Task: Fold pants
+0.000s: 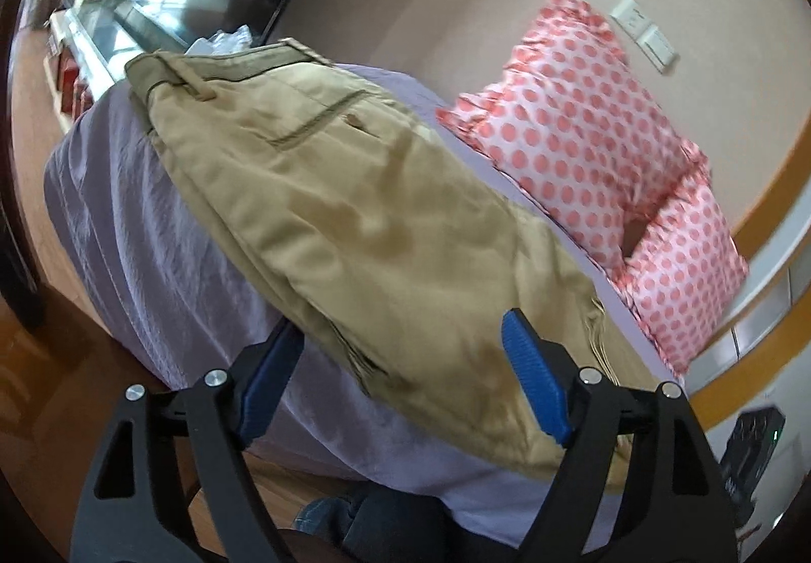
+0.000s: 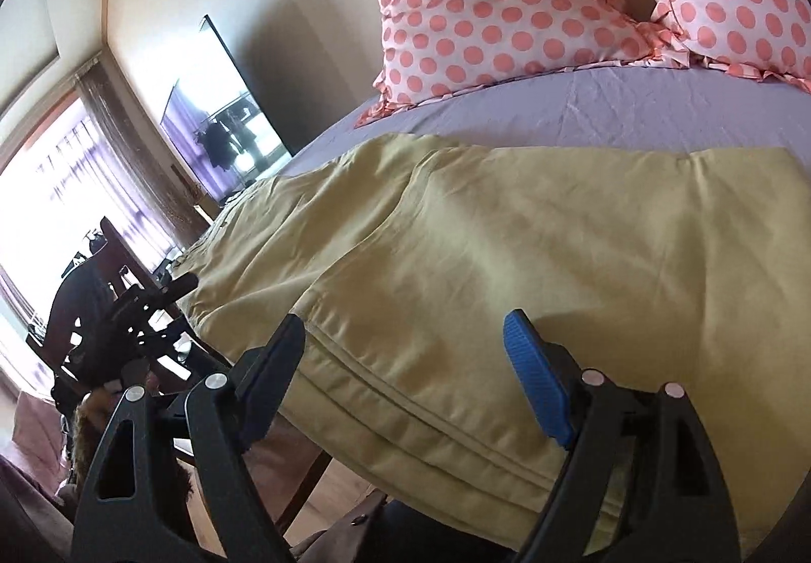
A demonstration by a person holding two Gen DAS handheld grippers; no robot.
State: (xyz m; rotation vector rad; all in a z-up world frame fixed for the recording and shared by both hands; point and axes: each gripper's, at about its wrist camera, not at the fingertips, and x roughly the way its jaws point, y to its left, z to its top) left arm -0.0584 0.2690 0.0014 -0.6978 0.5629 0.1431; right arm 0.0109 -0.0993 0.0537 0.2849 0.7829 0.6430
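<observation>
I see the tan pants (image 1: 355, 218) lying on the purple bed sheet (image 1: 126, 228), near the two dotted pillows (image 1: 573, 132). My left gripper (image 1: 405, 375) is spread wide with the near edge of the pants between its fingers. My right gripper (image 2: 405, 380) is wide too, at the pants' folded edge.

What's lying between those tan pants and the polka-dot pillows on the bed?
Only bare lavender bedsheet; the right wrist view shows it best, separating the pants from the pillows.
</observation>
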